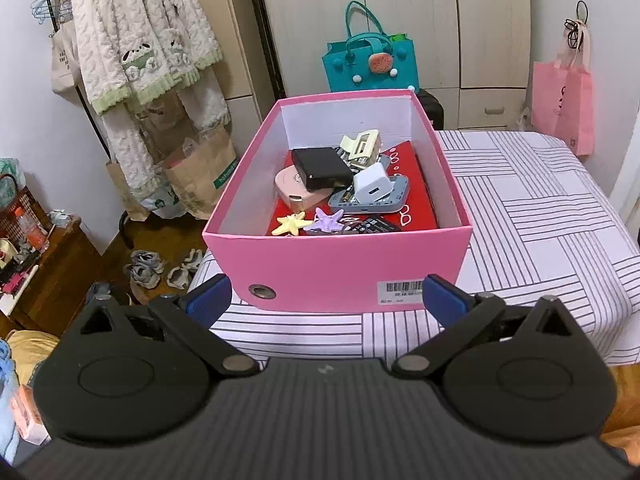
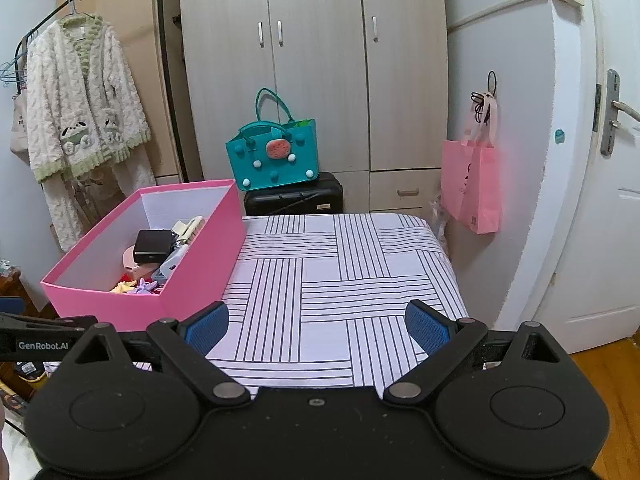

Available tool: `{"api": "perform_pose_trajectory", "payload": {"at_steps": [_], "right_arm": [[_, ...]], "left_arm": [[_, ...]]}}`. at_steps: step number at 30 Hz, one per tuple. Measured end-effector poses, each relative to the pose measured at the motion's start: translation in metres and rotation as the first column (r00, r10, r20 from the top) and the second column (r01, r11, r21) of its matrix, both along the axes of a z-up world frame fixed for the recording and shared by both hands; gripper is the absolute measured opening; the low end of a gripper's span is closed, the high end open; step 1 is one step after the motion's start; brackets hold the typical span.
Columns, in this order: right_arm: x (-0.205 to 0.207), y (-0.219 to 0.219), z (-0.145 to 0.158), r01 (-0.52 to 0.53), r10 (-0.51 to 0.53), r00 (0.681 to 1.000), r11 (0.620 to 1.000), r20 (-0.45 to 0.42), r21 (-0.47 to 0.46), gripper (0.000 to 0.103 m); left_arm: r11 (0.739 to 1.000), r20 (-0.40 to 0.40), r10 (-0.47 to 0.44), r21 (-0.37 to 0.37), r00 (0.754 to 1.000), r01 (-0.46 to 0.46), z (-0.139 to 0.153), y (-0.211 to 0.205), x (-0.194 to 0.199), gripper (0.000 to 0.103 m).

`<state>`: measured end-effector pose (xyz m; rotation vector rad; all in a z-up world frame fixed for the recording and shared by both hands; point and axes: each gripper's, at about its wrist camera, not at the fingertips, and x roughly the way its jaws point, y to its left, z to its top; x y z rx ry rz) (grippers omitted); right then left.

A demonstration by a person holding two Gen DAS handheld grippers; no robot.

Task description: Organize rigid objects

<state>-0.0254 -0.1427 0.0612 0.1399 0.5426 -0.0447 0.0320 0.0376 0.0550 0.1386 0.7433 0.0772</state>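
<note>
Left side of the scene: a clothes rack with a fleece robe (image 1: 136,56), paper bags (image 1: 200,172) below it, and shoes (image 1: 160,270) on the floor beside the table's left edge.

Pink box (image 1: 340,256): an open-topped rectangular carton standing upright on the striped cloth (image 1: 540,220), at the table's left edge. Its long axis runs away from the left wrist camera toward the wardrobe (image 2: 320,60); the short end wall bearing a metal eyelet (image 1: 262,291) and a barcode label (image 1: 400,290) faces that camera. In the right wrist view the box lies left of centre, its long side wall (image 2: 200,264) turned toward the bare cloth.

Contents, left to right: a yellow star clip (image 1: 290,224) and a purple star clip (image 1: 328,219) near the front wall; a pink round device (image 1: 296,190) with a black box (image 1: 322,168) resting on it; a cream hair claw (image 1: 360,146) toward the rear; a white charger (image 1: 374,188) on a grey tray (image 1: 372,202). All lie over a red flat item (image 1: 416,184).

Left gripper (image 1: 326,300): jaws spread wide, empty, just before the box's front wall. Right gripper (image 2: 316,324): jaws likewise released, empty, above bare cloth to the right of the box.

Behind the table: a teal handbag (image 2: 276,156) on a black suitcase (image 2: 294,196). Far right: a pink bag (image 2: 472,184) hanging by the door (image 2: 600,200).
</note>
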Motion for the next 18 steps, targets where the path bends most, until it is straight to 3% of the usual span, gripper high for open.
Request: {"api": "perform_pose_trajectory", "payload": {"at_steps": [18], "right_arm": [[-0.0017,0.0035,0.0008,-0.009,0.009,1.0,1.0,-0.002,-0.024,0.097]], "left_arm": [[1.0,-0.002,0.004,-0.015,1.0,-0.004,-0.0015,0.004,-0.0018,0.103]]}}
